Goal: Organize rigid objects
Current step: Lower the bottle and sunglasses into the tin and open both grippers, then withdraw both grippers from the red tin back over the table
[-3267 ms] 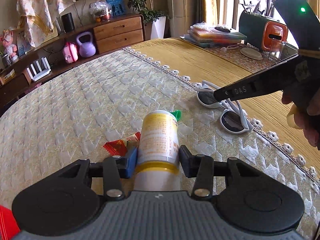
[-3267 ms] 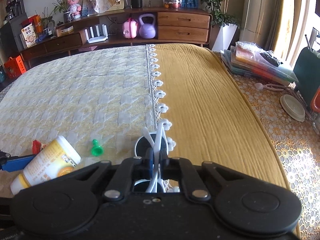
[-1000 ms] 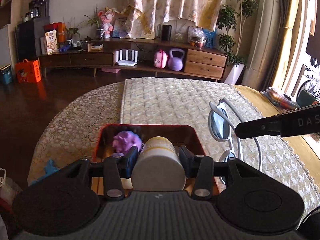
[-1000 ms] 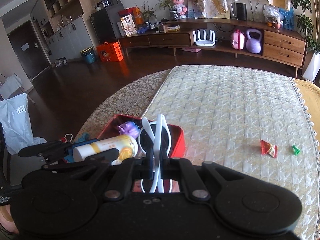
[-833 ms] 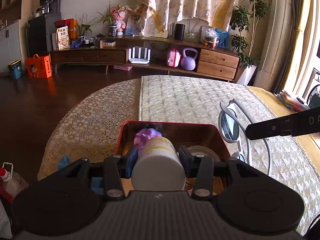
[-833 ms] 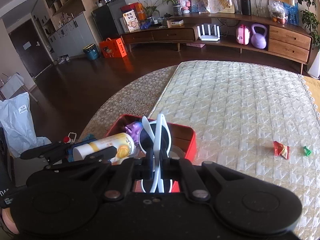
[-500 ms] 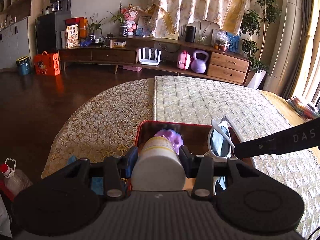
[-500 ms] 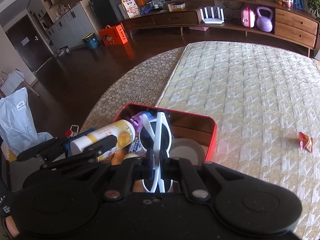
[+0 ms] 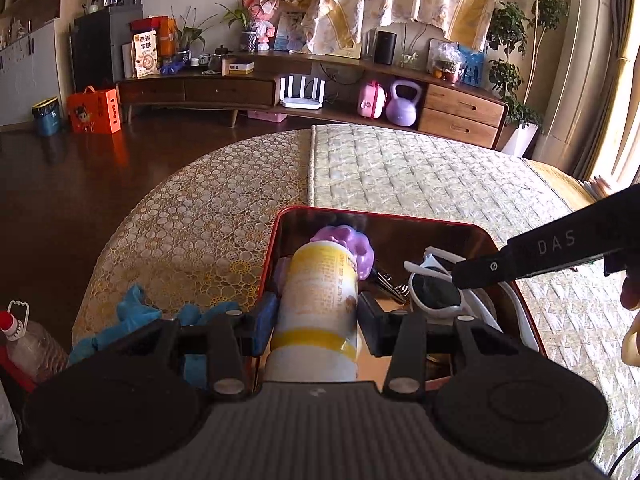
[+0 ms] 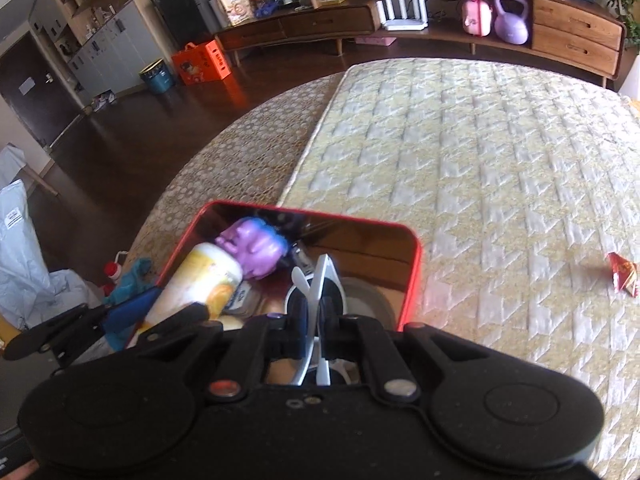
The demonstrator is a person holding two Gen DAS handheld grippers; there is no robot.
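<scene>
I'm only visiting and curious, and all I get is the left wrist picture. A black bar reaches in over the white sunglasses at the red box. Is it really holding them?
Observer: Yes. In the right wrist view the right tongs are shut on the white sunglasses, pinching the folded frame edge-on above the red box.
Visitor: Is there anything outside the box that I can't see?
Observer: A small red wrapper lies on the quilted cloth, well off to the right of the box.
</scene>
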